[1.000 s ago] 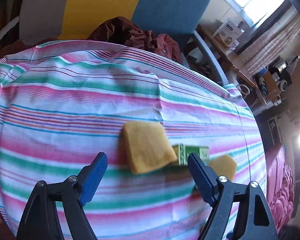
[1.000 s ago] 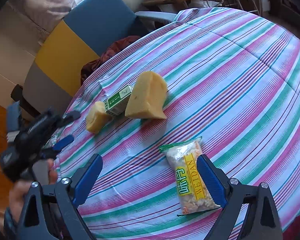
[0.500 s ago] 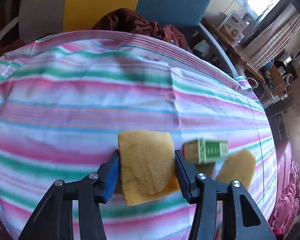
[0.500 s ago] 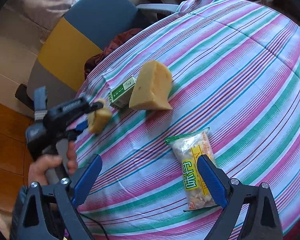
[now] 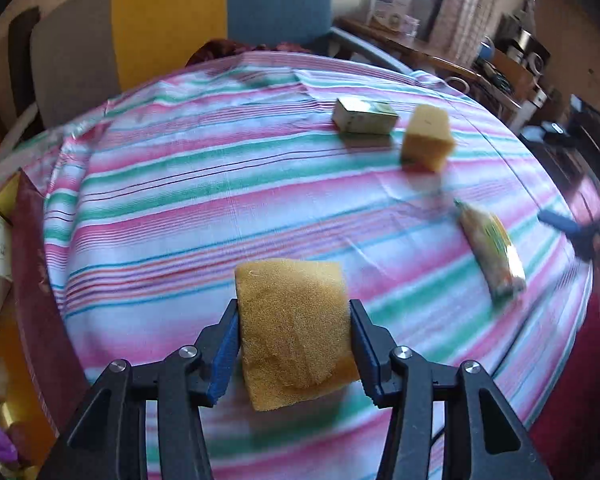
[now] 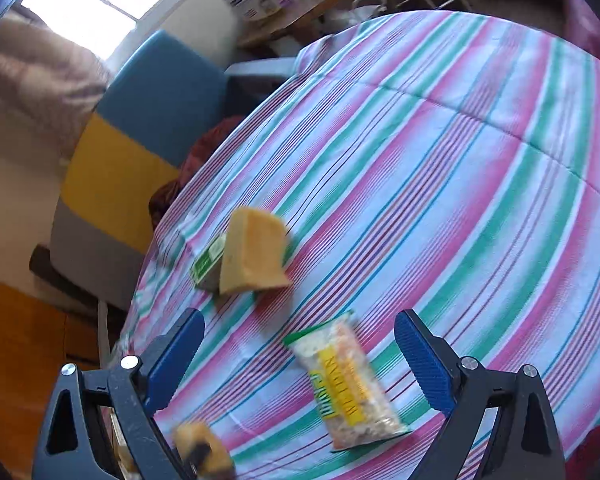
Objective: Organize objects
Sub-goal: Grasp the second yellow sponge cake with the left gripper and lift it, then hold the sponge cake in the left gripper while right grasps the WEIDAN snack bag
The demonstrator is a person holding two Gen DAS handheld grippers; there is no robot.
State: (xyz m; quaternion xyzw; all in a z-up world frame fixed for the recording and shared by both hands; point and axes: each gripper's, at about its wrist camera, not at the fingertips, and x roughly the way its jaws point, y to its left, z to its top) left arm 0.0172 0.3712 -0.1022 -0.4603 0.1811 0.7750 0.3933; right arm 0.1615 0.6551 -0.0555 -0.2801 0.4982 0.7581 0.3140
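My left gripper (image 5: 293, 322) is shut on a yellow sponge (image 5: 296, 328) and holds it above the striped tablecloth (image 5: 204, 184); the held sponge also shows low in the right wrist view (image 6: 202, 450). A second yellow sponge (image 5: 426, 136) (image 6: 254, 256) lies on the cloth beside a small green box (image 5: 364, 119) (image 6: 209, 262). A clear snack bag with a yellow label (image 5: 492, 252) (image 6: 348, 384) lies on the cloth. My right gripper (image 6: 300, 352) is open and empty, just above the snack bag.
A blue, yellow and grey chair (image 5: 172, 12) stands behind the table with dark red cloth (image 6: 198, 152) on it. A dark red box (image 5: 32, 280) sits at the table's left edge. A cluttered wooden desk (image 5: 440, 52) stands at the back right.
My left gripper has closed on the yellow sponge and carried it back away from the box and second sponge. My right gripper has moved closer over the snack bag.
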